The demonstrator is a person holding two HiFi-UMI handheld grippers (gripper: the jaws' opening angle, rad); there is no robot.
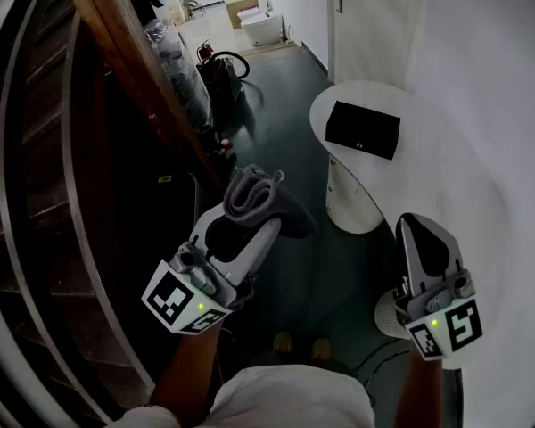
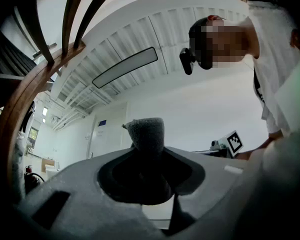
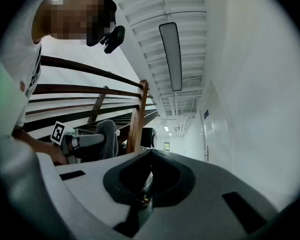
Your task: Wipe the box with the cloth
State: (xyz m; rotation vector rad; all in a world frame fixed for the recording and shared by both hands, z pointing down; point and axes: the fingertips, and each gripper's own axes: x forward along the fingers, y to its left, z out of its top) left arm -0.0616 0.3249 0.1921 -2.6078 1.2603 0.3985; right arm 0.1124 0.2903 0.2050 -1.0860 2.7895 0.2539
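A flat black box (image 1: 363, 129) lies on the rounded end of a white counter (image 1: 337, 99) by the wall, well ahead of both grippers. My left gripper (image 1: 250, 217) is shut on a bunched grey cloth (image 1: 260, 196) and hangs over the dark floor, left of the counter. In the left gripper view the cloth (image 2: 147, 134) sticks up from between the closed jaws of the left gripper (image 2: 147, 156). My right gripper (image 1: 416, 227) is shut with nothing in it, held over the counter's near part. In the right gripper view the right gripper (image 3: 149, 156) shows its jaws closed together, and the cloth (image 3: 106, 138) appears at the left.
A wooden staircase with a handrail (image 1: 116, 34) runs along the left. Dark bags and a red fire extinguisher (image 1: 205, 52) stand at its foot. A white door (image 1: 366, 16) and wall lie behind the counter. A wooden stair post (image 3: 136, 116) rises ahead in the right gripper view.
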